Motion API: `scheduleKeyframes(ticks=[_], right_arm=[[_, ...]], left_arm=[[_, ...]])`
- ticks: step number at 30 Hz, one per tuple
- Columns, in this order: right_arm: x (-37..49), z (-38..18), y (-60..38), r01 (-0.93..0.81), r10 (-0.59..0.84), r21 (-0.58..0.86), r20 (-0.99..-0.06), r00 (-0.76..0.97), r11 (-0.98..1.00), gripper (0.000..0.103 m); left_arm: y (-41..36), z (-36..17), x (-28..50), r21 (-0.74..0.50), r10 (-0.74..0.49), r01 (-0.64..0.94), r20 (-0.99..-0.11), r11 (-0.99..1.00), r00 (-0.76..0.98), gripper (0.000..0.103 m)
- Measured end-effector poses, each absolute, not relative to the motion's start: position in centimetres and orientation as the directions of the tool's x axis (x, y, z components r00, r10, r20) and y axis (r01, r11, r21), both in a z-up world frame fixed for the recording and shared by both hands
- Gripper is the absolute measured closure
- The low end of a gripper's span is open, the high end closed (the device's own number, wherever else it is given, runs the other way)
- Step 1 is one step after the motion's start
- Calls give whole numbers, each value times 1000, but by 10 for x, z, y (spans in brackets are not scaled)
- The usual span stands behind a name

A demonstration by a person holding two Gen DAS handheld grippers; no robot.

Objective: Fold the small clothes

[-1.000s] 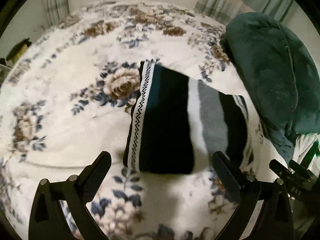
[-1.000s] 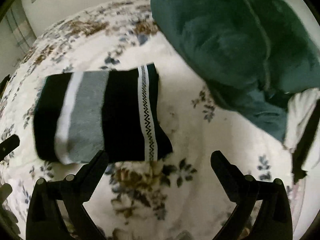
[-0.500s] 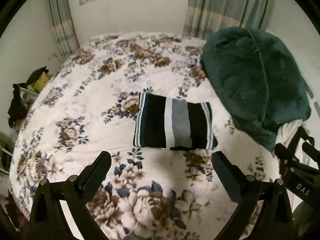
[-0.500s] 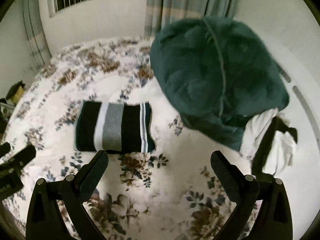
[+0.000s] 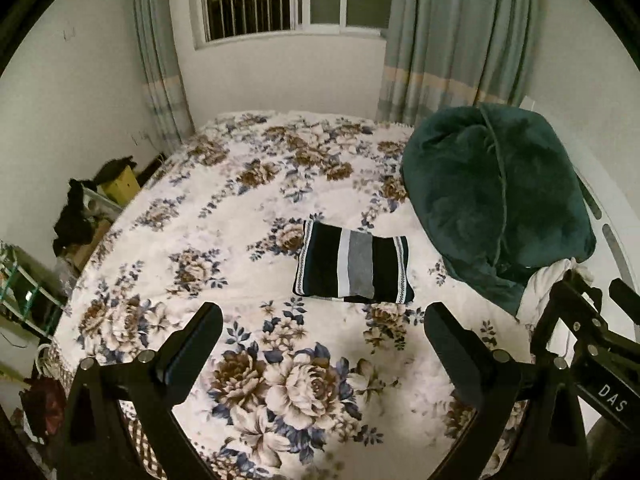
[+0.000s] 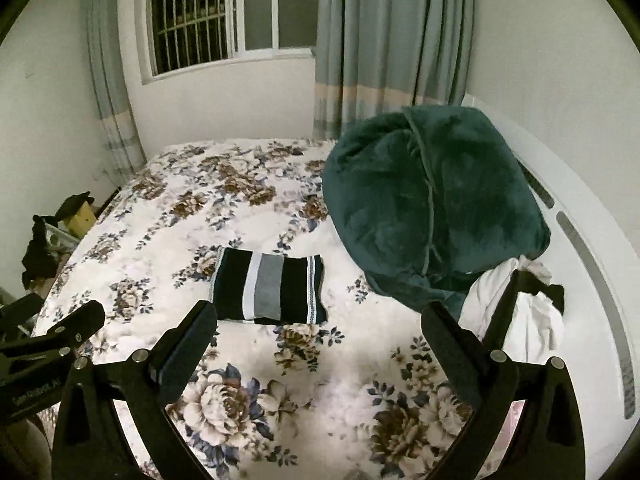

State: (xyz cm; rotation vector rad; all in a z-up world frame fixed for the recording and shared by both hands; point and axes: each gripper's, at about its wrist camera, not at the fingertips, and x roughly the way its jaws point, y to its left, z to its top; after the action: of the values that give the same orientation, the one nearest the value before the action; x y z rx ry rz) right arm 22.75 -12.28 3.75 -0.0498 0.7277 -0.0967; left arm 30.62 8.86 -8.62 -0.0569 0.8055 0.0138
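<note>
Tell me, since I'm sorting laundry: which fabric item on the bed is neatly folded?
The striped garment, a flat black, white and grey rectangle mid-bed. The green blanket is a bulging heap, the white cloth crumpled.

One folded striped garment (image 5: 354, 270); one green blanket (image 5: 492, 204); one floral bed (image 5: 224, 240); two curtains (image 5: 452, 36).

Bed (image 5: 168, 240): covered by a white blanket printed with brown roses and blue-grey leaves; white curved headboard (image 6: 592, 248) along its right side.

On the bed:
- Folded striped garment (image 5: 354, 267) (image 6: 269, 291), a flat rectangle near the middle; black, white and grey bands, zigzag-patterned white trim at both short ends.
- Dark green plush blanket (image 5: 496, 208) (image 6: 432, 204), bundled in a tall heap to the right of the garment, near but apart from it, against the headboard.
- White cloth (image 6: 532, 312) with a black piece across it, tucked just beside the green heap's near end.
</note>
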Motion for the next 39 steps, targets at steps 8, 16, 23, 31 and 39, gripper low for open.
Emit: scheduleKeyframes(ticks=[8, 16, 23, 31, 39], right_arm=[[176, 83, -128, 51, -88, -77, -630, 772, 996, 0], [154, 98, -138, 38, -79, -79, -615, 785, 996, 0], [143, 101, -140, 26, -72, -83, -619, 782, 996, 0], [133, 104, -140, 29, -74, -82, -614, 786, 996, 0], [125, 118, -139, 11, -58, -81, -600, 798, 997, 0]], left_arm=[[87, -52, 265, -47, 15, -65, -684, 997, 729, 0], [85, -43, 243, -34, 38, -81, -665, 996, 746, 0], [84, -41, 236, -38, 31, -76, -662, 996, 749, 0], [74, -29, 222, -42, 39, -86, -638, 995, 769, 0], [71, -22, 217, -42, 46, -94, -635, 995, 771, 0]])
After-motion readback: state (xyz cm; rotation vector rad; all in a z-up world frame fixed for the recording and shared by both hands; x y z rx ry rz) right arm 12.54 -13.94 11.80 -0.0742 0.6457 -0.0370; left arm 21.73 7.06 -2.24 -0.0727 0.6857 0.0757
